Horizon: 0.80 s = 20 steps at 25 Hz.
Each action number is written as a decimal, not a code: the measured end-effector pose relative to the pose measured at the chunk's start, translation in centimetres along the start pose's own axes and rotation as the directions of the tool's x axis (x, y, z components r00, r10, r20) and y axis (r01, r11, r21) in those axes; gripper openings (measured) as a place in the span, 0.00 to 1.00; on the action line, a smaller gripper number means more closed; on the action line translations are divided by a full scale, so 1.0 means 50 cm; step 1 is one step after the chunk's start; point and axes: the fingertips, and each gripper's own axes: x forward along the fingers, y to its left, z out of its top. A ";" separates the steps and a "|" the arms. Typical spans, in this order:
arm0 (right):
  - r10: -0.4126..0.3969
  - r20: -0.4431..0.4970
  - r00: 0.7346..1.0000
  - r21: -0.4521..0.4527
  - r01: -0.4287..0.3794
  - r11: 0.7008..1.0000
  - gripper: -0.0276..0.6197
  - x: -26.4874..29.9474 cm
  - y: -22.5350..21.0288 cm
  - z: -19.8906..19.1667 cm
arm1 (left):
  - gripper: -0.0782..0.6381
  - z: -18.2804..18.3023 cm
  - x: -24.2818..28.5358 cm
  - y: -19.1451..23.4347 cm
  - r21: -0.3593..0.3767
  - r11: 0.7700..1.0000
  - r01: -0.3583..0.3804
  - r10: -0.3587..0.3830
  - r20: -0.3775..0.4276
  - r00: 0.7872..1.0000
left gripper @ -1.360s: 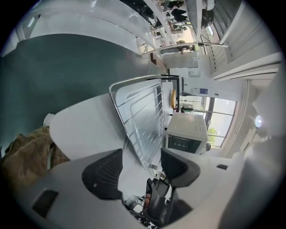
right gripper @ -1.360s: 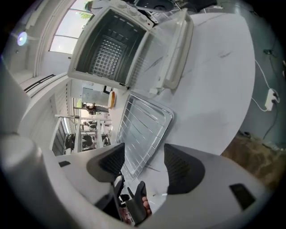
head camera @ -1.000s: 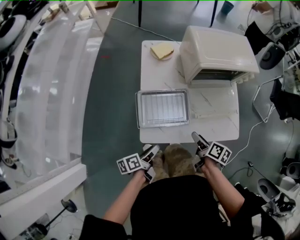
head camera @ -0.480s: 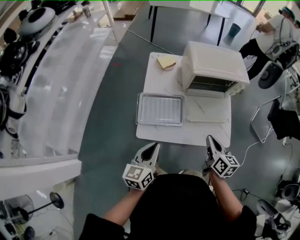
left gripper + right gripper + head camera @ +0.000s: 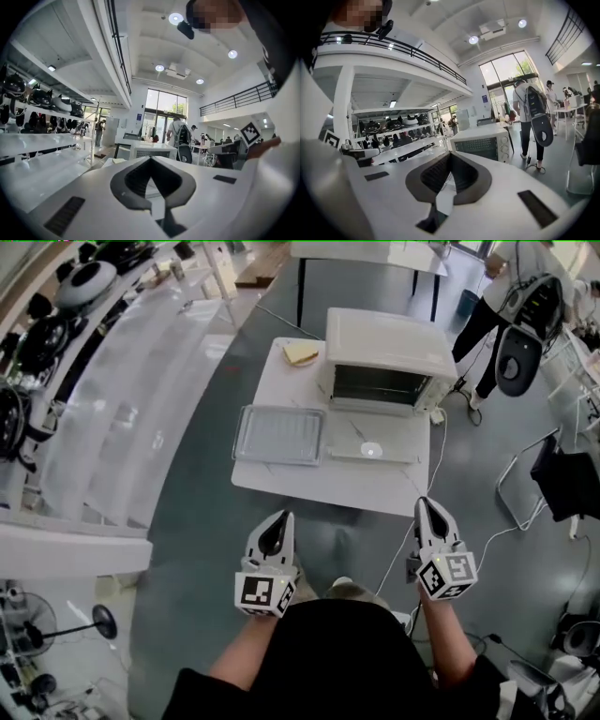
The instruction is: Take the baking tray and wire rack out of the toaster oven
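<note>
We judge the job as good as done. The baking tray [image 5: 240, 437] lies on the table [image 5: 281, 488] by its left edge, beside the toaster oven [image 5: 389, 348] and outside it. Faint lines across it look like the wire rack [image 5: 281, 434] lying in it, though we cannot be sure from here. The oven stands at the back right corner with its door [image 5: 370, 439] folded down flat onto the tabletop, and a slice of bread [image 5: 300, 352] sits at the back left corner.

Our left gripper [image 5: 280, 518] and right gripper [image 5: 427, 504] hang short of the table's near edge. Both have their jaws closed and hold nothing.

To finish well, we look into the dark oven mouth and confirm that no shelf remains inside. If one does, we open the jaws wide before reaching in, come in level over the lowered door, and pinch the front rim. We also keep clear of the tray, so that nothing nudges it off the left edge.
</note>
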 end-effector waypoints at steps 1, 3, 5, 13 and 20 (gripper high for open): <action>0.007 0.011 1.000 -0.022 -0.007 1.000 0.08 -0.018 -0.008 0.007 | 0.13 -0.001 -0.005 -0.020 -0.010 1.000 -0.003 0.003 -0.004 1.000; 0.013 0.024 1.000 -0.054 -0.011 0.998 0.08 -0.055 -0.019 0.016 | 0.13 -0.002 -0.020 -0.060 -0.001 1.000 0.004 -0.004 -0.016 1.000; -0.002 0.038 0.999 -0.076 0.005 0.997 0.08 -0.098 -0.029 0.018 | 0.13 -0.011 -0.038 -0.091 0.011 1.000 0.015 -0.014 -0.034 0.999; -0.110 0.047 0.993 -0.036 0.112 0.993 0.08 -0.210 -0.051 -0.027 | 0.13 -0.043 -0.087 -0.124 -0.001 0.999 0.040 -0.040 -0.053 0.998; -0.135 0.047 0.990 -0.142 0.140 0.980 0.08 -0.251 0.004 -0.008 | 0.13 -0.027 -0.122 -0.130 0.013 0.999 0.040 -0.040 -0.032 0.999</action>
